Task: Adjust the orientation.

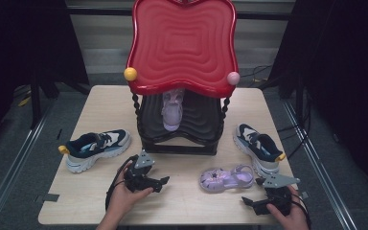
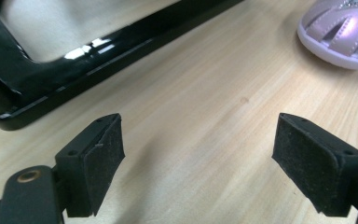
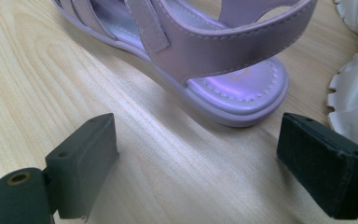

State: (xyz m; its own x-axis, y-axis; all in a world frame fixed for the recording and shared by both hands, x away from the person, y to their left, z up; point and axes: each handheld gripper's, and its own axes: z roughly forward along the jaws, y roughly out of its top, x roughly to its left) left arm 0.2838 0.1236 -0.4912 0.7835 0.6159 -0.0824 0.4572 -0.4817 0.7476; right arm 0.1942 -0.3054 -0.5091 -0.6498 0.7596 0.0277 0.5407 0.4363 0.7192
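A lilac sandal [image 1: 226, 178] lies on the table front right of centre; its heel strap [image 3: 233, 51] fills the top of the right gripper view. A matching lilac sandal [image 1: 172, 109] stands on the lower black shelf [image 1: 199, 122] of a rack under a red wavy top [image 1: 182, 43]. My right gripper [image 1: 247, 201] is open, just short of the sandal's heel. My left gripper [image 1: 165, 181] is open over bare wood, left of the sandal's toe [image 2: 342, 35], with the rack's black base [image 2: 98, 51] ahead.
A navy and white sneaker [image 1: 97, 147] lies left of the rack, its pair [image 1: 259, 145] to the right, its white sole [image 3: 356, 88] close by my right jaw. Yellow [image 1: 130, 74] and pink [image 1: 233, 77] knobs mark the rack's corners. Table edge [image 1: 172, 223] is near.
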